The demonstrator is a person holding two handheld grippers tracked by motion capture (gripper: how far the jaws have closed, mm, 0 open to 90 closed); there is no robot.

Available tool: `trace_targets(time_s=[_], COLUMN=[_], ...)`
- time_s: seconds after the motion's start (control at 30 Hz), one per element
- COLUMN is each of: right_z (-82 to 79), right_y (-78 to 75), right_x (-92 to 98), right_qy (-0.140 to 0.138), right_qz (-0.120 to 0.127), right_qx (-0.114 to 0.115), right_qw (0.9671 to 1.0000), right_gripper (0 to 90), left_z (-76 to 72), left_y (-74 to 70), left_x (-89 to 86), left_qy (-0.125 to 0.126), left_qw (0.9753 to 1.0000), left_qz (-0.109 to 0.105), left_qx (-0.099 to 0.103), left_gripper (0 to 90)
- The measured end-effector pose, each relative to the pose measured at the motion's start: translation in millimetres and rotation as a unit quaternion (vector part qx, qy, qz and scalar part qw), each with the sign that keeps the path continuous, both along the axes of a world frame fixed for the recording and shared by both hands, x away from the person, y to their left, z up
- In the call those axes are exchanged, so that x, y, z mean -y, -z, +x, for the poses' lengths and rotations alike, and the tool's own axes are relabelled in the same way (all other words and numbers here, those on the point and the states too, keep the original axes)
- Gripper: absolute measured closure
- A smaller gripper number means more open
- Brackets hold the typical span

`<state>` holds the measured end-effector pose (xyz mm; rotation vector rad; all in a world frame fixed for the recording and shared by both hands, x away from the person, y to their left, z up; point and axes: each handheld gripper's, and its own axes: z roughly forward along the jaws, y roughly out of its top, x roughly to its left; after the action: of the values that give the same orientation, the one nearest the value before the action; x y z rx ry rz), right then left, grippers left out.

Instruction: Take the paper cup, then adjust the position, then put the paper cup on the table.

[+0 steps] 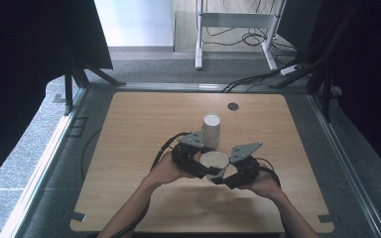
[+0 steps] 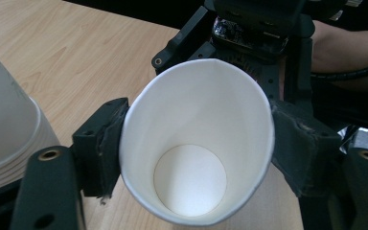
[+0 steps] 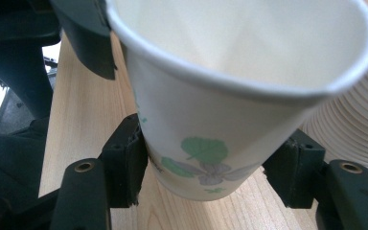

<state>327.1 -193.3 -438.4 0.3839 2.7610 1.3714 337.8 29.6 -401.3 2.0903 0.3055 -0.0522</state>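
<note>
I held the upright white paper cup between my left gripper and right gripper, both squeezing its sides.

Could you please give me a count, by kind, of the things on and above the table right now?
Single paper cup, open end up, held between both grippers: 1
Stack of upside-down paper cups: 1
Grippers, left gripper and right gripper: 2
Total: 4

1. The high view is looking forward and down over the wooden table from well above.
2. Both gripper views are looking close-up, from opposite sides, sharing the paper cup and the cup stack.
</note>
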Motion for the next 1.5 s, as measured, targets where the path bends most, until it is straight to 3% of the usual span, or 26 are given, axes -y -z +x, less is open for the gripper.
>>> trace_targets(time_s=[0.17,0.23,0.37,0.67,1.5], right_z=[1.1,0.9,1.2,2.1,-3.7], right_y=[3.0,4.1,5.9,4.5,10.3], right_x=[-2.6,-3.8,-3.9,6.5,30.3], right_qy=[-0.005,-0.005,0.004,0.048,0.105], right_qz=[-0.007,-0.013,-0.02,-0.02,-0.04], right_qx=[0.005,0.007,0.013,0.019,0.031], right_qw=[0.9999,0.9999,0.9997,0.9984,0.9932], right_gripper=[35.5,30.1,14.1,6.2,5.4], left_z=[-4.3,-6.0,-6.2,-5.2,0.3], left_y=[-1.0,-1.2,-0.4,2.3,6.5], left_x=[2.9,4.2,4.7,1.9,-16.7], left_qy=[0.002,-0.001,-0.011,-0.034,-0.104], left_qw=[0.9994,0.9987,0.9979,0.9966,0.9902], left_qz=[0.023,0.034,0.045,0.055,0.068], left_qx=[0.025,0.038,0.046,0.052,0.064], left_gripper=[32.5,33.2,33.5,33.5,33.5])
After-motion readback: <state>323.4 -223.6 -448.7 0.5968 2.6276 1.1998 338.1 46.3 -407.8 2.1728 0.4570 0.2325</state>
